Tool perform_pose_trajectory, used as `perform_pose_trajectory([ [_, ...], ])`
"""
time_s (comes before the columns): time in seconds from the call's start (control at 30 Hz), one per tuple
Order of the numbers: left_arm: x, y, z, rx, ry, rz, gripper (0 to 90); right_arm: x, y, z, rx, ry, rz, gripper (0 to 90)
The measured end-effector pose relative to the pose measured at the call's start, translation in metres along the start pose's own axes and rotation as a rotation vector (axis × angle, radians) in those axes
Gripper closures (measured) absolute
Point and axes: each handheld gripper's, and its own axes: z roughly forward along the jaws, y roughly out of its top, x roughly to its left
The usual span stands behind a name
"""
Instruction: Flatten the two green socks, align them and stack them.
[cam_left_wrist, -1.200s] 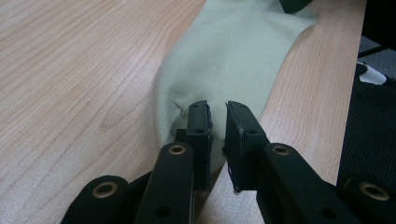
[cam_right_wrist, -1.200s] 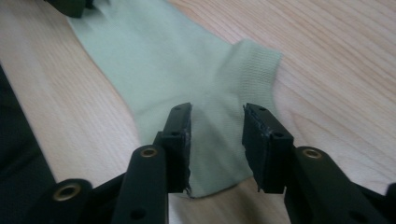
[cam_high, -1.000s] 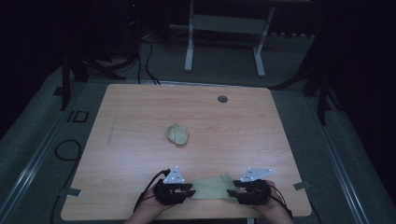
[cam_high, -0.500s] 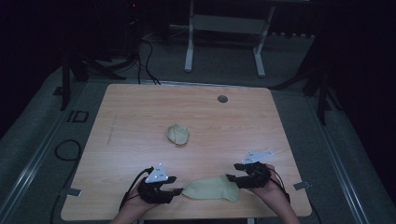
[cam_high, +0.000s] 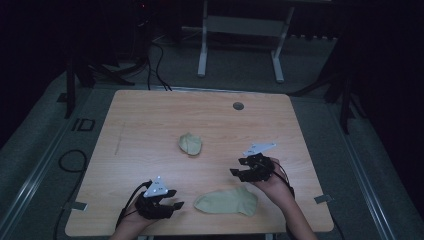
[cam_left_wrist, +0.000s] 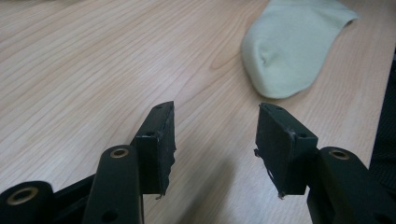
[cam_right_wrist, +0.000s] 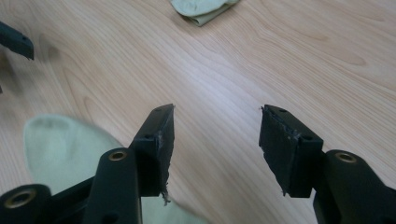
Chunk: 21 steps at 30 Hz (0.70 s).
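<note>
Overhead, showed a wooden table (cam_high: 150, 115) with a pale green flat sock (cam_high: 226, 201) lying near the front edge, between the left gripper (cam_high: 172, 199) and the right gripper (cam_high: 237, 167), touching neither. Showed a bunched sock (cam_high: 190, 144) farther back, near the middle, well apart. Had both claws released, jaws just been opening, nothing between them.

Along the left gripper (cam_left_wrist: 215, 126), looked past parted, empty jaws at the flat sock's (cam_left_wrist: 294, 46) rounded end, ahead and to the right on bare wood.

Along the right gripper (cam_right_wrist: 215, 128), looked past parted, empty jaws, with the flat sock (cam_right_wrist: 60, 149) low at the left beneath one jaw and the bunched sock (cam_right_wrist: 203, 9) at the top edge.

Probably light, soft and limp; likely to sag and fold when lifted, not fragile. Best pinched at an edge, one end per claw.
</note>
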Motion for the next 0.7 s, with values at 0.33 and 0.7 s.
perform_pose_trajectory([
  [0.33,0.000,-0.003,-0.002,-0.018,0.008,-0.017,38.8,0.002,0.035,0.032,0.041,0.028,0.001,43.0],
  [0.7,0.002,-0.002,-0.008,-0.050,0.096,-0.022,18.3,0.011,0.086,0.071,0.055,0.014,-0.047,40.5],
])
